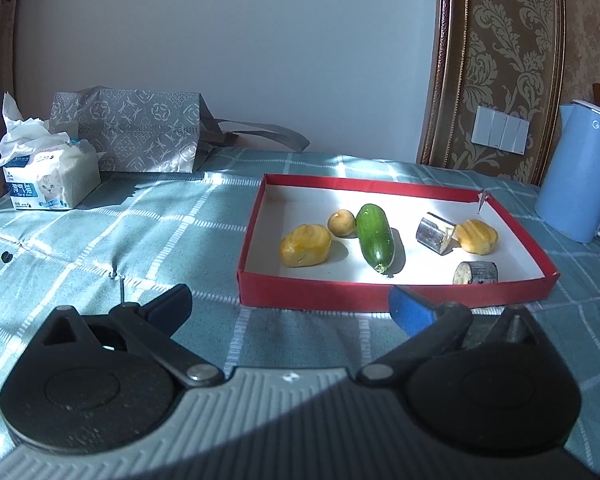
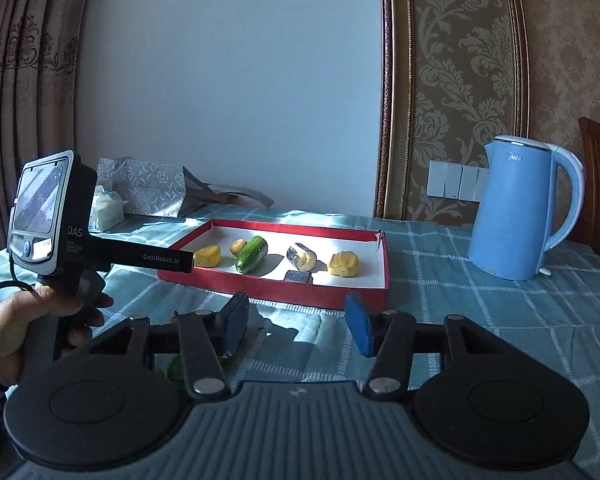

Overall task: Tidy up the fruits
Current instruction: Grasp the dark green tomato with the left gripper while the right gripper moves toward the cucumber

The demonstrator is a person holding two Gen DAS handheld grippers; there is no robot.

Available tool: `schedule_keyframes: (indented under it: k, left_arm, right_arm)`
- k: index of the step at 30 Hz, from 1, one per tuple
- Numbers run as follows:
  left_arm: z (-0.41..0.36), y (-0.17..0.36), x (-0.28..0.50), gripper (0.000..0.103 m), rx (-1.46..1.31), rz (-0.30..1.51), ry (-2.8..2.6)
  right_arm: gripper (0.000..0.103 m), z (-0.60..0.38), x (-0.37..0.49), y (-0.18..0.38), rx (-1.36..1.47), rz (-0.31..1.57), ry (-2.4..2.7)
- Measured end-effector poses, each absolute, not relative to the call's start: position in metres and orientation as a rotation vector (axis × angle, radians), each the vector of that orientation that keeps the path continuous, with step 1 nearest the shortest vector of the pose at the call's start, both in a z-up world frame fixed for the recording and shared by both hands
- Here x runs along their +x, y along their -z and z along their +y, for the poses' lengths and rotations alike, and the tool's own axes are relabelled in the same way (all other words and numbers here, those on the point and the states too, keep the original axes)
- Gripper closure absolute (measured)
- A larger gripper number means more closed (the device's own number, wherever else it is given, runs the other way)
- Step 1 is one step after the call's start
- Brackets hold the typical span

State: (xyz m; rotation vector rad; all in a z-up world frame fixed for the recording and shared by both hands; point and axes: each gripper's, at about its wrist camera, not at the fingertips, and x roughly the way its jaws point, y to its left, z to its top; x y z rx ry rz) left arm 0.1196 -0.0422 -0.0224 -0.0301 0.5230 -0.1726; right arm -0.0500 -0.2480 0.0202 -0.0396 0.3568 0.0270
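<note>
Left wrist view shows the left tongs [image 1: 290, 304] spread wide and empty before the red tray [image 1: 396, 294] on the counter [image 1: 100, 240], where the cucumber [image 1: 375, 237] and the other produce lie gathered. Right tongs [image 2: 298, 322] also stand apart and empty, probably ready for another piece.

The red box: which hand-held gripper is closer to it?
Left. The left hand-held gripper sits right at the red box; the right hand-held gripper hangs a little farther back.

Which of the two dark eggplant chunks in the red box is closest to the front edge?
The eggplant chunk by the red box's front wall. The other eggplant chunk lies farther back, beside a yellow fruit.
</note>
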Motion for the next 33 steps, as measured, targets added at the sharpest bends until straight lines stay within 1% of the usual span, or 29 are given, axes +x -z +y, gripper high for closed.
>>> schedule_keyframes:
  k: [6,15,22,24,26,31,33]
  left_arm:
    - [-0.042,0.022,0.082,0.000,-0.018,0.556,0.239]
    - [-0.048,0.027,0.042,0.000,0.057,0.590,0.318]
    - [-0.046,0.036,0.014,0.000,0.199,0.581,0.479]
    - [-0.050,0.037,0.009,0.004,0.249,0.564,0.494]
    - [-0.054,0.037,0.004,0.010,0.286,0.547,0.527]
    - [-0.061,0.035,-0.001,0.011,0.302,0.544,0.598]
    - [-0.064,0.036,0.000,0.014,0.312,0.553,0.601]
  right_arm:
    - [0.051,-0.253,-0.056,-0.014,0.027,0.363,-0.057]
    - [0.051,-0.255,-0.065,-0.012,0.046,0.352,-0.054]
    - [0.051,-0.257,-0.069,-0.010,0.058,0.357,-0.049]
    - [0.051,-0.258,-0.068,-0.009,0.065,0.359,-0.049]
    - [0.051,-0.258,-0.068,-0.008,0.073,0.364,-0.050]
    - [0.051,-0.254,-0.067,-0.006,0.064,0.373,-0.067]
    - [0.051,-0.254,-0.066,-0.006,0.066,0.375,-0.072]
